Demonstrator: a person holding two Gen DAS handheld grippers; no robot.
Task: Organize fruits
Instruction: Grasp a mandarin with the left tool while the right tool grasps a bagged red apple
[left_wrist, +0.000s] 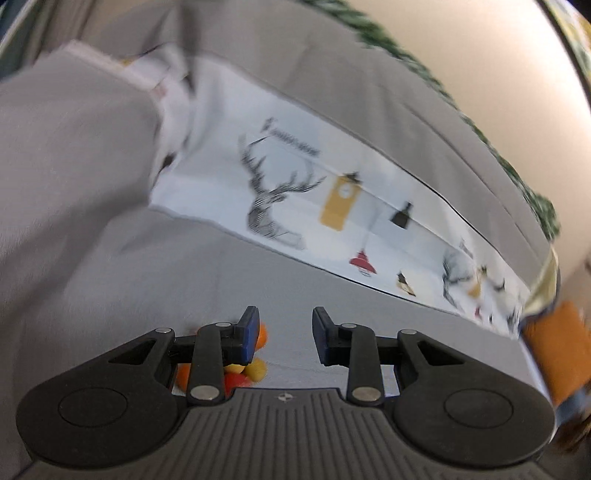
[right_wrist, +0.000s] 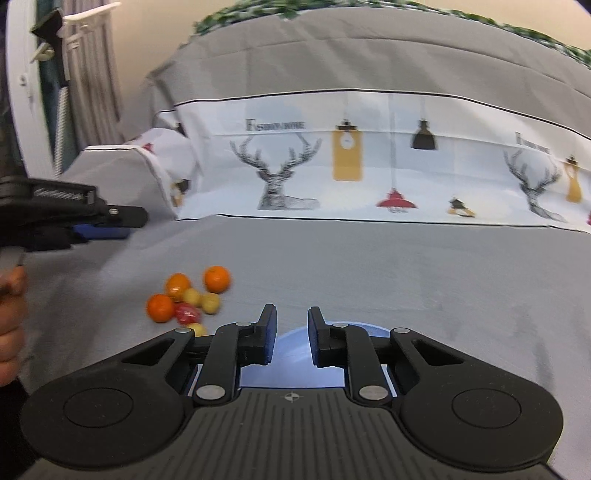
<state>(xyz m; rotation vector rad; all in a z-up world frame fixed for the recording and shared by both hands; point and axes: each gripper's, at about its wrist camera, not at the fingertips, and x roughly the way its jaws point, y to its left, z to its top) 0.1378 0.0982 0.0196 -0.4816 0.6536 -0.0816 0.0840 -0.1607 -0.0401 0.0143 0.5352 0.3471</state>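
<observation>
Seven fruits lie in a little pile on the gray bed (right_wrist: 332, 266), and none of them is in a tool yet. I count three oranges (right_wrist: 217, 278), three small yellow fruits (right_wrist: 210, 302) and one red fruit (right_wrist: 187, 313). One of the yellow ones is half hidden behind my right tool (right_wrist: 291, 332). That tool has its jaws close together with a small gap, and I see nothing pinched between them. One blue bowl (right_wrist: 295, 354) sits right under and behind it, just beside the pile. Most of the bowl is hidden, so I cannot tell if anything is inside. My left tool (left_wrist: 284, 332) has its jaws a bit wider apart, and it is empty too. From its own camera the fruits (left_wrist: 258, 369) peek out low behind one finger. In the right camera it hangs above the bed, off to the left and away from the pile. I think the sorting is only starting, because the whole pile sits loose on the bed. Next, I think one tool must open wider than a fruit, come down over it, and close softly. Round fruits on a soft bed may roll, so I should go slow.
</observation>
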